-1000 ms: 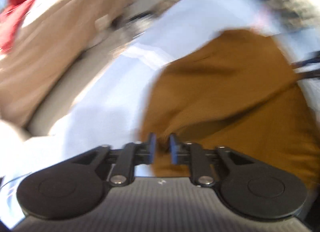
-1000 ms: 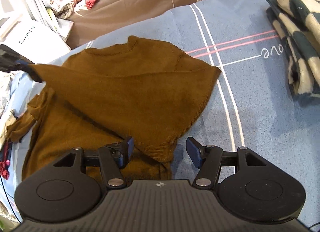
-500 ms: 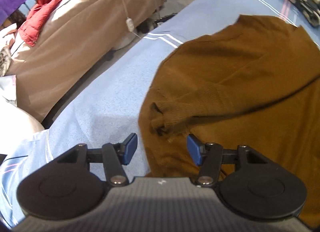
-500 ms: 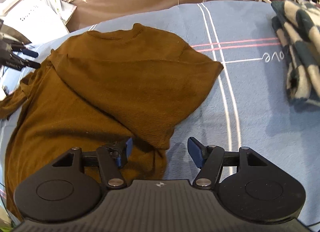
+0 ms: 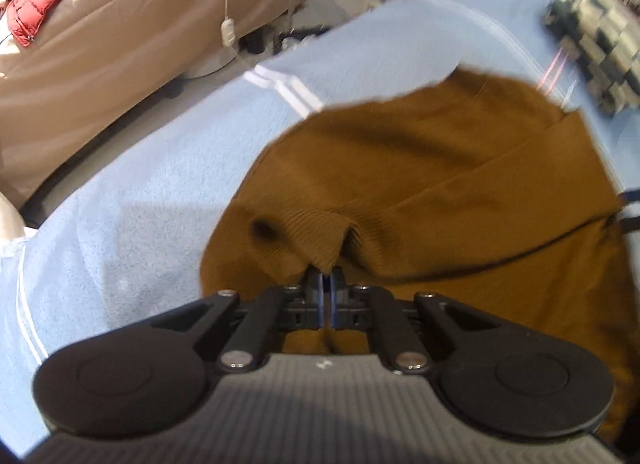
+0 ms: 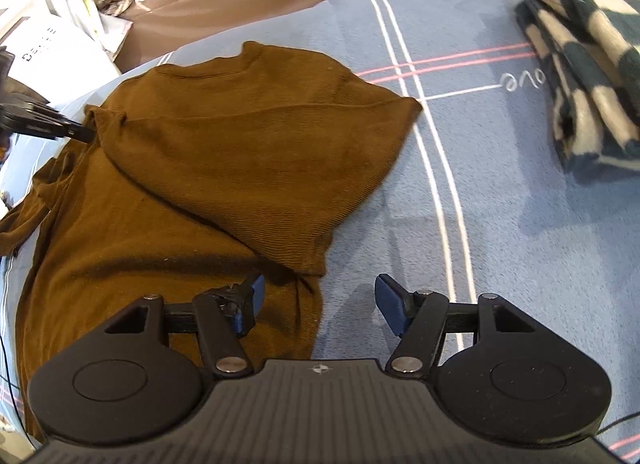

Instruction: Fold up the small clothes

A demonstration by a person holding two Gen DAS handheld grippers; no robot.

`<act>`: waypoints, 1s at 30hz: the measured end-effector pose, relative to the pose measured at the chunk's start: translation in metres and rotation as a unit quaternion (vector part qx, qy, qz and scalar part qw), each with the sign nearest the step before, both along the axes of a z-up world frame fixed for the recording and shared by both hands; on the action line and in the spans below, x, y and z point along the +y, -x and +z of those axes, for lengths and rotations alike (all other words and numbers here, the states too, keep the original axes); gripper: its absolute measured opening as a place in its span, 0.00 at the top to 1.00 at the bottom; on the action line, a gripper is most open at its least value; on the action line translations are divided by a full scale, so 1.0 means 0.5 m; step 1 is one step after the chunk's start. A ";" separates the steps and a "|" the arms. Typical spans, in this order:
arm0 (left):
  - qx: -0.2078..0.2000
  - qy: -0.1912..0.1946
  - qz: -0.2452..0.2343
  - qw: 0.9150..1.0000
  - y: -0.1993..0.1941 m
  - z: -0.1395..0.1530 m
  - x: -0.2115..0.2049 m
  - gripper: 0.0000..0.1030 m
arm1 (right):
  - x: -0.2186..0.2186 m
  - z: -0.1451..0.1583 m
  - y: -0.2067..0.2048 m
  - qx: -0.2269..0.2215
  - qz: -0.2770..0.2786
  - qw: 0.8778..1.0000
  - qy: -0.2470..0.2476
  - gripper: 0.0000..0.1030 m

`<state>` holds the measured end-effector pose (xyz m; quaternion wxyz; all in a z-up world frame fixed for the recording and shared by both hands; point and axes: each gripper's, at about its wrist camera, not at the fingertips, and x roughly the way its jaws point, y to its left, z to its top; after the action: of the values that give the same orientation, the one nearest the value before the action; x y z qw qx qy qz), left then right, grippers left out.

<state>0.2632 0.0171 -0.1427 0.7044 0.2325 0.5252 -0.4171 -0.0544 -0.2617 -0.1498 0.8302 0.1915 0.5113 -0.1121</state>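
Sweater (image 6: 224,168), brown ribbed knit, lies spread on the blue blanket (image 6: 500,192) of the bed, collar toward 12 o'clock in the right wrist view and hem toward 6 o'clock; that is its long axis. One sleeve is already folded across the body, its cuff end near 5 o'clock of the garment, just ahead of the right tongs (image 6: 318,302).

Left tongs (image 5: 325,288) are clenched on the ribbed cuff (image 5: 320,236) of the other sleeve, the fabric bunched and rising straight from between the blue pads at 12 o'clock. In the right wrist view the same tool enters from 9 o'clock and meets the sweater's edge near the shoulder. Left wrist view is motion-blurred at the margins.

Right tongs are released, jaws wide apart, holding nothing. The left pad sits over the sweater's lower edge, the right pad over bare blanket; the hem's side edge runs between them.

Judgement: the coming move turns on the gripped sleeve, which lies on the 9 o'clock side and would need carrying toward 3 o'clock across the body. The left hand is nearer and already holds it; the right is placed to steady or take the hem.

Writing: embroidered script on the blanket (image 6: 522,82), seen inverted, appears to read "love". Dark lettering on a white package (image 6: 38,50) at 10 o'clock is not legible. A checked blanket (image 6: 580,64) is folded at 2 o'clock.
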 end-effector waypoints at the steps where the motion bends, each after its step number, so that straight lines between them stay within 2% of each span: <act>1: 0.006 0.009 0.001 1.000 -0.002 0.023 0.013 0.97 | -0.003 0.000 0.001 0.000 -0.004 1.000 -0.002 0.03; 3: 0.022 0.016 0.000 1.000 -0.007 0.059 0.044 0.97 | -0.005 0.002 0.004 -0.005 -0.006 1.000 -0.003 0.03; 5: 0.037 -0.001 0.003 0.999 -0.012 0.073 0.080 0.97 | -0.001 0.004 0.002 -0.005 -0.001 1.000 0.004 0.03; 9: -0.010 -0.090 0.043 0.995 -0.010 0.047 0.135 0.96 | -0.004 0.001 -0.003 -0.002 -0.011 1.000 0.014 0.02; 11: -0.022 -0.080 0.076 0.994 -0.001 0.045 0.149 0.94 | -0.005 -0.004 -0.007 -0.001 -0.017 1.000 0.009 0.03; 13: -0.027 -0.033 0.099 0.994 0.027 0.062 0.151 0.84 | -0.007 -0.009 -0.011 -0.005 -0.022 1.000 -0.005 0.05; 14: -0.031 -0.017 0.105 0.994 0.048 0.070 0.143 0.73 | -0.006 -0.012 -0.013 -0.006 -0.022 1.000 -0.009 0.13; 15: -0.029 -0.002 0.104 0.994 0.071 0.074 0.135 0.58 | -0.004 -0.016 -0.017 -0.005 -0.021 1.000 -0.006 0.27; 16: -0.021 0.009 0.094 0.995 0.099 0.076 0.125 0.53 | -0.002 -0.020 -0.020 -0.002 -0.022 1.000 0.000 0.37; 17: -0.010 0.014 0.078 0.997 0.128 0.072 0.113 0.52 | -0.002 -0.024 -0.022 -0.001 -0.027 1.000 0.004 0.59; 18: 0.002 0.012 0.059 0.998 0.160 0.064 0.100 0.52 | -0.003 -0.024 -0.023 -0.005 -0.030 1.000 0.001 0.76; 19: 0.010 0.004 0.039 0.999 0.192 0.055 0.091 0.52 | -0.003 -0.023 -0.024 -0.001 -0.026 1.000 0.006 0.82; 21: 0.007 -0.010 0.016 1.000 0.253 0.035 0.087 0.52 | -0.007 -0.018 -0.020 0.017 -0.018 0.999 0.041 0.81; 22: 0.012 -0.014 0.020 1.000 0.278 0.022 0.090 0.52 | -0.017 -0.017 -0.014 0.018 -0.021 0.999 0.044 0.81; 24: 0.042 -0.005 0.056 0.998 0.315 -0.003 0.112 0.52 | -0.031 -0.021 -0.006 0.015 -0.012 0.999 0.029 0.79; 25: 0.054 0.008 0.084 0.995 0.332 -0.012 0.133 0.52 | -0.032 -0.026 -0.009 0.022 0.004 0.999 0.023 0.74; 26: 0.058 0.020 0.110 0.992 0.342 -0.015 0.153 0.52 | -0.029 -0.025 -0.012 0.029 0.017 0.999 0.026 0.60; 27: 0.057 0.027 0.140 0.988 0.356 -0.017 0.172 0.47 | -0.026 -0.016 -0.011 0.031 0.019 0.999 0.037 0.37; 29: 0.037 0.028 0.201 0.979 0.369 -0.018 0.221 0.40 | -0.017 0.010 0.003 0.023 0.011 0.998 0.064 0.08; 30: 0.021 0.026 0.232 0.972 0.375 -0.014 0.250 0.40 | -0.011 0.026 0.012 0.012 0.009 0.997 0.076 0.04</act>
<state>0.0755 0.1421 -0.1499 0.7768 0.0773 0.5681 -0.2605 -0.0605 -0.2670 -0.1370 0.8370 0.1218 0.5134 -0.1450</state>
